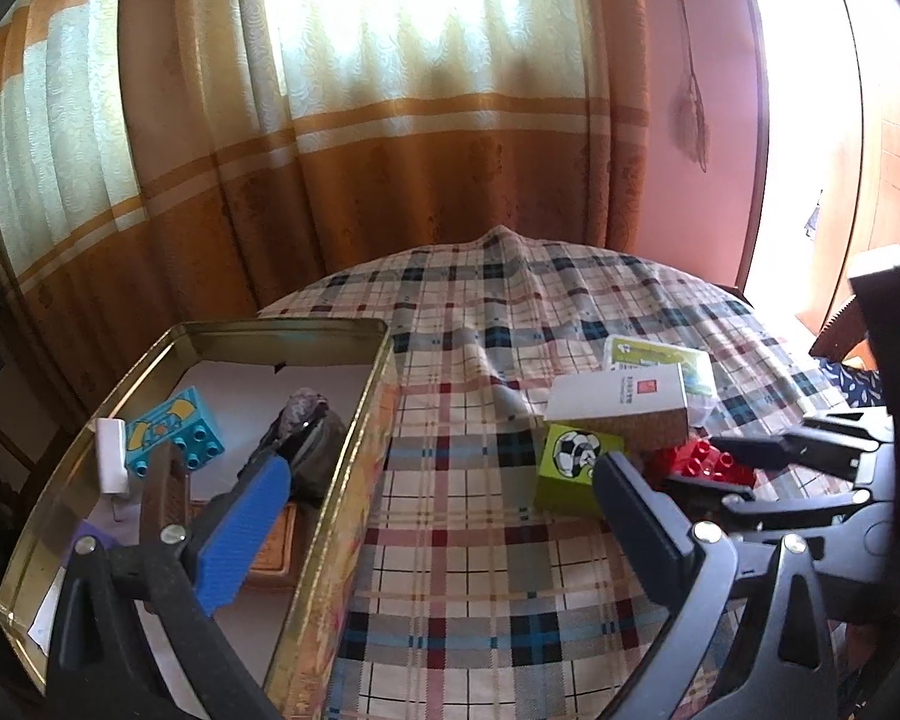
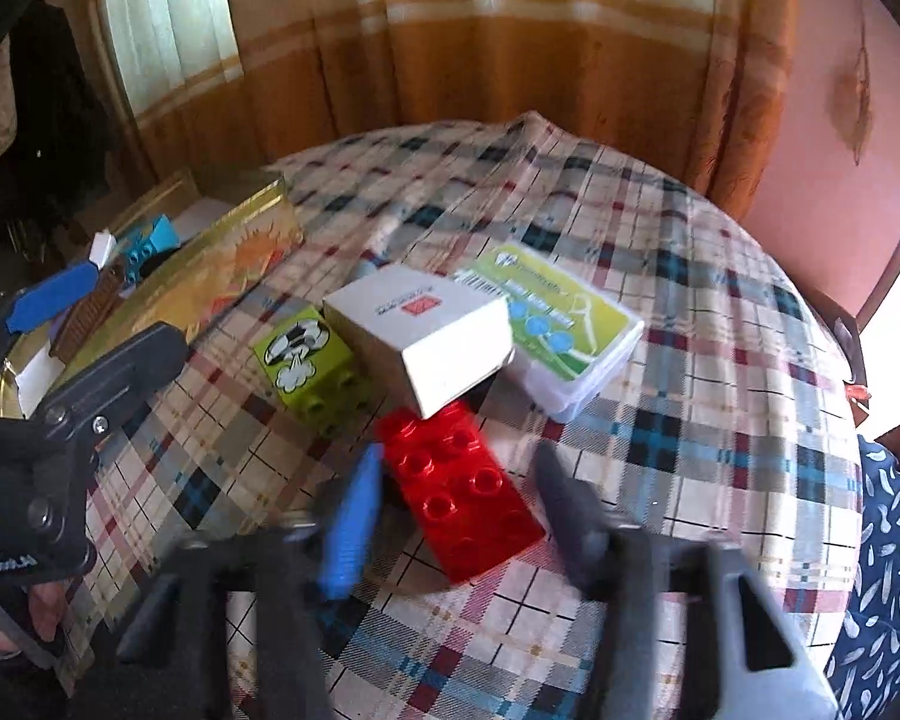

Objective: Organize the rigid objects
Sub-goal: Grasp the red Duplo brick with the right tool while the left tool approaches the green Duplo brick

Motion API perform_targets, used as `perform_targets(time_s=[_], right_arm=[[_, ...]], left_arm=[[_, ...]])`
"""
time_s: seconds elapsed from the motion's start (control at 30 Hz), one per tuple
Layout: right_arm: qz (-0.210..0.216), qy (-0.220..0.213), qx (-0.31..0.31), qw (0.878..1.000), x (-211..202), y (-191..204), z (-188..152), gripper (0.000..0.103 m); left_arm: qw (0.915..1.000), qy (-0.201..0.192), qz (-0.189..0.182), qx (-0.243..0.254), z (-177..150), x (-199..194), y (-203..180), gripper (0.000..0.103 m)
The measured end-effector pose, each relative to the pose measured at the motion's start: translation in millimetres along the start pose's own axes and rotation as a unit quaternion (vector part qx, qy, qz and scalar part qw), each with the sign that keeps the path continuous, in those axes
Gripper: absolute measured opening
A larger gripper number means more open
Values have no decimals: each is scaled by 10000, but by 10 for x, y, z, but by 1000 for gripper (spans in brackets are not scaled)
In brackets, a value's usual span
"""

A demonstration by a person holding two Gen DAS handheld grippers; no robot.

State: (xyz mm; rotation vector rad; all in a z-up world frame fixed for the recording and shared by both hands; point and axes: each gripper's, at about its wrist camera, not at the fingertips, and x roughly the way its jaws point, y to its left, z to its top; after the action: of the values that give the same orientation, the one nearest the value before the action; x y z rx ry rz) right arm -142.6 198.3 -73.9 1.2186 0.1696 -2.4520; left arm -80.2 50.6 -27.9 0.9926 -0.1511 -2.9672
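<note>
Plaid tablecloth (image 2: 660,276) — right gripper (image 2: 459,501) straddles the red brick (image 2: 459,498), jaws narrowed but not visibly pinching; left gripper (image 1: 432,498) spread wide beside the tin (image 1: 354,456).

Daylight came through the curtains (image 1: 390,60) straight ahead of the tongs, and the pale upper panel burned out to plain white. A second blown-out patch lay at the doorway (image 1: 804,138) to their right, washing the wall (image 1: 690,120) pink. The tablecloth (image 1: 480,420) was evenly lit, with soft shadows falling toward the tongs from the white box (image 2: 426,336) and the green block (image 2: 312,360). The tin (image 1: 342,480) showed a bright glint along its rim. In the right view, the tong fingers (image 2: 348,528) were smeared by motion blur, as was the near cloth. Both views bowed strongly, with dark corners.
</note>
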Motion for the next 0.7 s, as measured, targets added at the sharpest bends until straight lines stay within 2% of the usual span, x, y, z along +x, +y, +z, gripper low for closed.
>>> perform_targets(time_s=[0.23, 0.4, 0.57, 0.7], right_arm=[[-206, -477, -229, 9984, -185, 100, -31, 34], [-334, -830, 252, 9957, -313, -88, -34, 34], [-451, -1012, 476, 9927, -371, -159, -18, 34], [-470, -1059, 515, 9919, -369, -164, -6, 34]], left_arm=[[9999, 14, -128, 107, 10, 1, -69, 102], [9995, 86, -248, 198, 18, 37, -159, 102], [9985, 279, -388, 251, 10, 161, -260, 101], [9972, 498, -474, 279, 24, 284, -302, 95]])
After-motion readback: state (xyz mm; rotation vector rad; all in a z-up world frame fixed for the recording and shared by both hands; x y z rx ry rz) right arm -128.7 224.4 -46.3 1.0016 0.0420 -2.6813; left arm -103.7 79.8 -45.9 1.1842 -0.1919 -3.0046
